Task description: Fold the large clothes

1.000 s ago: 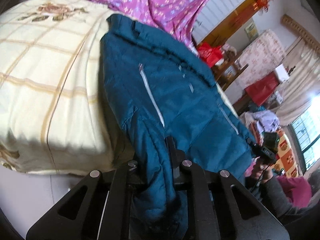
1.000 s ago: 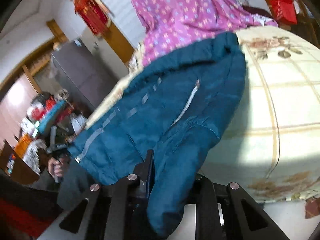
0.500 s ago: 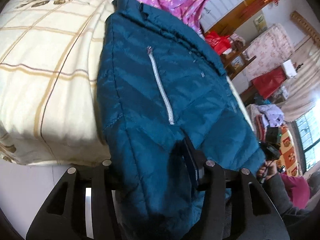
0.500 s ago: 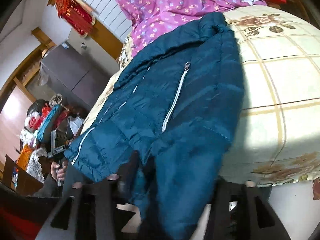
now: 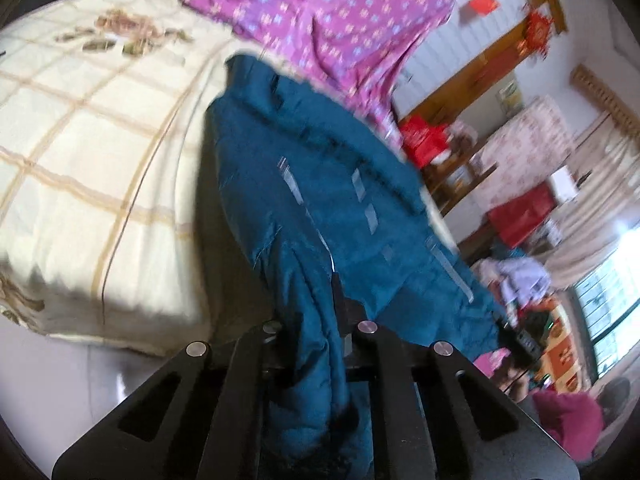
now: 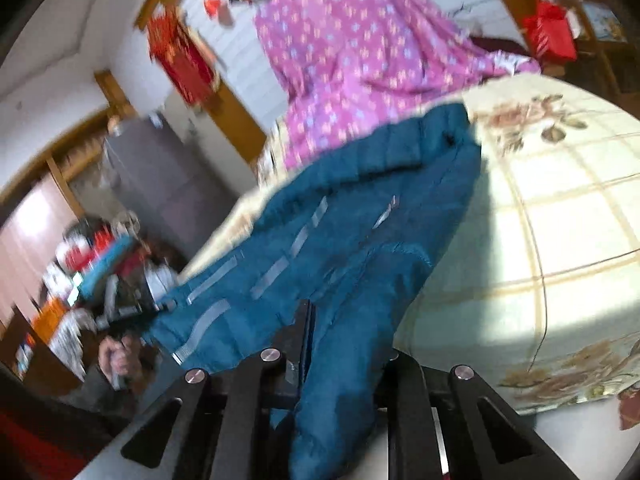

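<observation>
**Teal jacket pinched at both ends over the bed**

The teal quilted jacket (image 5: pixel 320 200) (image 6: pixel 352 240) lies along the edge of a cream checked bed (image 5: pixel 100 160) (image 6: pixel 560 240). The left gripper (image 5: pixel 316 344) and right gripper (image 6: pixel 344 360) each pinch a fold of it. A purple floral quilt (image 5: pixel 340 20) (image 6: pixel 360 60) lies beyond, with red decorations and cluttered furniture around the room.

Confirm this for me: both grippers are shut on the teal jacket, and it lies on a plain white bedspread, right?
Not quite. The bedspread is cream with a tan check and flower prints, not plain white, as the left wrist view shows. The rest holds: the left gripper and right gripper are each shut on the jacket.
</observation>
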